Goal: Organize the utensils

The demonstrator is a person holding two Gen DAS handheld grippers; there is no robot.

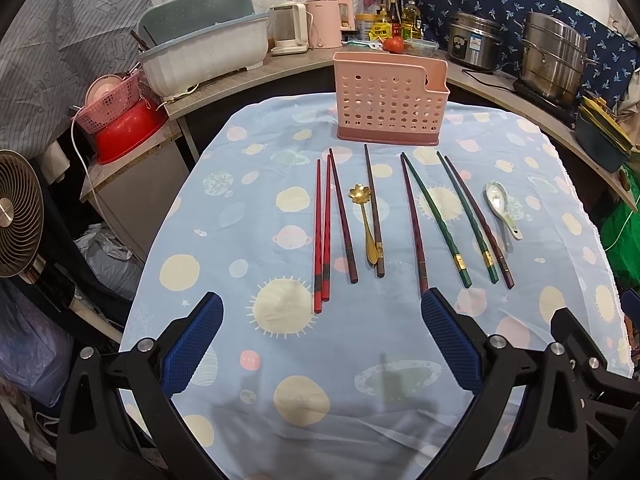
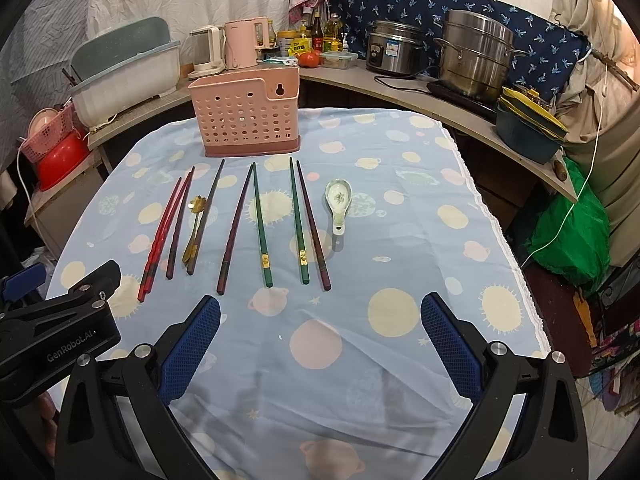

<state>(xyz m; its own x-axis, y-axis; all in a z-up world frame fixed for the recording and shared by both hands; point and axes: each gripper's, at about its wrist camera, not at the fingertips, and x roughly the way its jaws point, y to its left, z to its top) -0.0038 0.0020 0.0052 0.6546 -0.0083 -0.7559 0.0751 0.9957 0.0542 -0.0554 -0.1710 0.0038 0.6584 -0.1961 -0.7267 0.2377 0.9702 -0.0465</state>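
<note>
- Patterned blue cloth (image 1: 280,360) covers the table, kitchen clutter behind.
- Left tongs (image 1: 322,344) and right tongs (image 2: 320,344) hover wide open, holding nothing.
- Chopsticks (image 2: 260,228) and two spoons (image 2: 338,204) lie in a row mid-cloth; pinch one near its thick end.
- Pink holder (image 1: 390,100) stands beyond; drop pieces in upright.

In the left wrist view, the near end of one dark red chopstick (image 1: 414,220) disappears behind the right finger of the left hand-held gripper (image 1: 322,306). The right hand-held gripper (image 1: 592,356) is cut off by the right edge there, so its jaws cannot be judged in that view. Labels on the bottles (image 2: 320,34) at the back are too small to read. The holder's (image 2: 244,118) inside is hidden by its wall. The desk's (image 2: 280,400) near edge falls below both frames.
</note>
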